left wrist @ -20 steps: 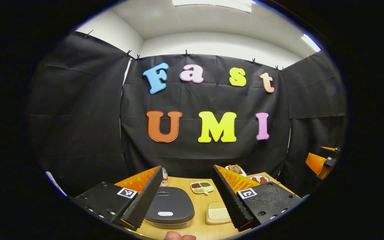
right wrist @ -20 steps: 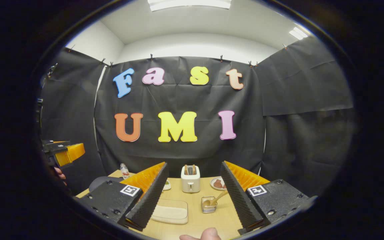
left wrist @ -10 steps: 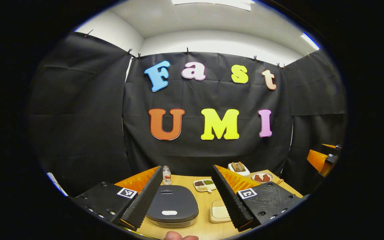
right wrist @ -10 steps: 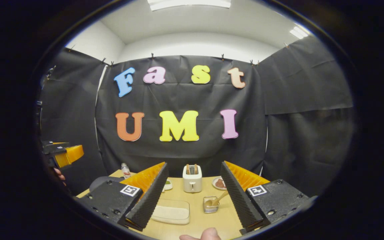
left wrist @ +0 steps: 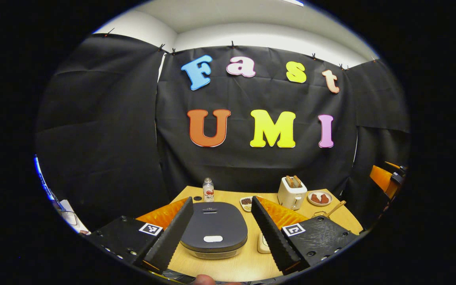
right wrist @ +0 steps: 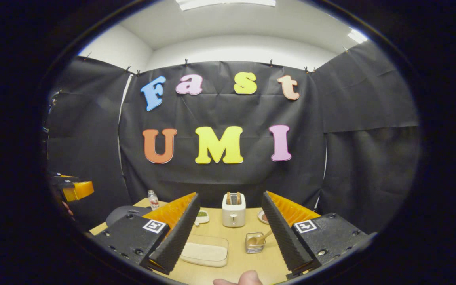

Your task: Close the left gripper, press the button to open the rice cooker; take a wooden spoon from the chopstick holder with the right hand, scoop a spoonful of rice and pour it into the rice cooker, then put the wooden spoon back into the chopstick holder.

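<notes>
Two claw cameras at the desk's near edge, facing the far wall.
Both sit low and close; shared are the toaster and desk.

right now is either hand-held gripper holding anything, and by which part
Nothing is held. The left hand-held gripper is open above the dark grey rice cooker; the right hand-held gripper is open, the wooden spoon untouched in its holder.

Rice cooker: dark grey lid, white button. Toaster: white. Table: light wood. Rice tray: cream.
</notes>
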`<state>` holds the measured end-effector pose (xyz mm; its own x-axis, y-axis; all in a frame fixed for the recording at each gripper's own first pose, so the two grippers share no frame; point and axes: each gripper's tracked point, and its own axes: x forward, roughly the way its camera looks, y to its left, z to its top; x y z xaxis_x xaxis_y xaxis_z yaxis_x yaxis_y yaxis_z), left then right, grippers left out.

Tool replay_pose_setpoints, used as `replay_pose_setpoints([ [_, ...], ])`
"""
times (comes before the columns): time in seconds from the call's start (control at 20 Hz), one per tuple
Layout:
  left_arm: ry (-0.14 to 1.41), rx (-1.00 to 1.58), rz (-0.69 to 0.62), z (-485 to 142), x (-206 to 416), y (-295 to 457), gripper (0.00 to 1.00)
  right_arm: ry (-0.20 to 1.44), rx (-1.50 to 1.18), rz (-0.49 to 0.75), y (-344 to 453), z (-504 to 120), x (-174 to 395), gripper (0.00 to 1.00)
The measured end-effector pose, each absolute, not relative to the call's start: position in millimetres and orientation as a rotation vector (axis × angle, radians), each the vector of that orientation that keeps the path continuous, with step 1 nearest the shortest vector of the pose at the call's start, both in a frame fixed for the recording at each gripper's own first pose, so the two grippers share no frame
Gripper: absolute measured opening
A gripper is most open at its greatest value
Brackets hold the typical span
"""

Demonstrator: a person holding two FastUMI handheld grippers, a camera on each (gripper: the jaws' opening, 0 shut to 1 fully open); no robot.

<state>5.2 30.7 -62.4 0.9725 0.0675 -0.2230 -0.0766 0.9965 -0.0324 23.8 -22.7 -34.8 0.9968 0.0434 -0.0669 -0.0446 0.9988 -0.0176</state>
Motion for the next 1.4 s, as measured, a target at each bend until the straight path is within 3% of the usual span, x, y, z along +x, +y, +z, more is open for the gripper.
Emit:
replay_pose_setpoints([
  [0.15, 0.317, -0.063, 0.072, -89, 6, 31, 0.94, 0.102, -0.015, 0.064, -19, -50, 37, 1.0],
  [0.2, 0.34, -0.069, 0.071, -96, 9, 31, 0.73, 0.112, -0.012, 0.07, -19, -53, 41, 1.0],
  [0.25, 0.366, -0.073, 0.072, -102, 13, 30, 0.74, 0.117, -0.011, 0.076, -18, -55, 45, 1.0],
  [0.3, 0.389, -0.076, 0.069, -107, 17, 29, 0.56, 0.115, -0.012, 0.077, -19, -54, 49, 0.99],
  [0.4, 0.445, -0.087, 0.064, -119, 23, 29, 0.34, 0.114, -0.009, 0.078, -22, -54, 57, 1.0],
  [0.45, 0.474, -0.094, 0.06, -128, 28, 28, 0.29, 0.114, -0.005, 0.077, -24, -56, 60, 1.0],
  [0.55, 0.517, -0.105, 0.095, -139, 34, 35, 0.29, 0.122, 0.004, 0.072, -28, -59, 67, 0.99],
  [0.6, 0.547, -0.115, 0.08, -144, 39, 30, 0.07, 0.127, 0.006, 0.067, -31, -62, 69, 1.0],
  [0.65, 0.574, -0.126, 0.053, -154, 41, 25, 0.0, 0.133, 0.008, 0.061, -34, -66, 72, 1.0],
  [1.1, 0.785, -0.19, 0.03, -221, 57, 30, 0.0, 0.197, 0.016, 0.021, -62, -94, 91, 1.0],
  [1.4, 0.805, -0.208, 0.052, -241, 68, 43, 0.0, 0.224, -0.002, 0.03, -64, -106, 100, 0.99],
])
